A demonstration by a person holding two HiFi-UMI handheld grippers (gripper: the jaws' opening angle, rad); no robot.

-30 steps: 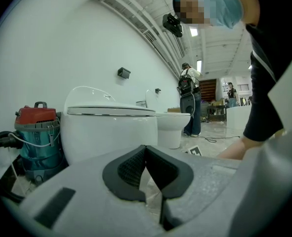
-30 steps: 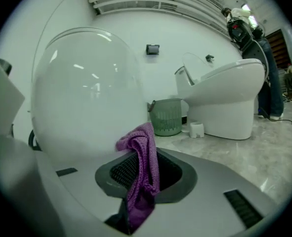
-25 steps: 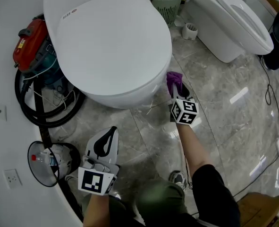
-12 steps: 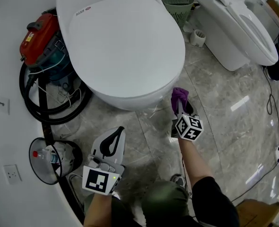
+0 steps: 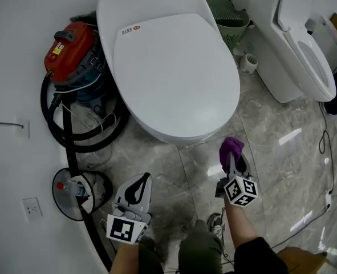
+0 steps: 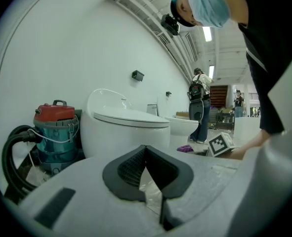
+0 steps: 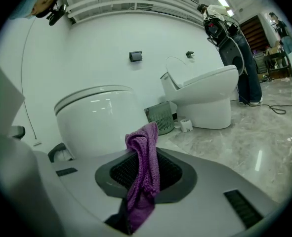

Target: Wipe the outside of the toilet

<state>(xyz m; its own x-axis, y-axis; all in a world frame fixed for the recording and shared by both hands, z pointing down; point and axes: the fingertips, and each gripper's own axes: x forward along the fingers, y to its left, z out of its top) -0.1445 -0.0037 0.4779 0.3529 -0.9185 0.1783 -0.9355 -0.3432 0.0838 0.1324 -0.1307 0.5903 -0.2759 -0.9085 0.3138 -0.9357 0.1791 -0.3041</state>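
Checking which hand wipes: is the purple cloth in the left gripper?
No, the purple cloth sits clamped in the right gripper; the left gripper is shut, empty.

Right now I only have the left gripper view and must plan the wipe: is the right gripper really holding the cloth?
Observer: Yes; the right gripper is shut on a purple cloth bunched between its jaws.
Operator: Is it touching yet?
Observer: No; in the head view it sits just off the toilet front, over floor.
Operator: What's behind the bowl?
Observer: A green basket, beside a second toilet.
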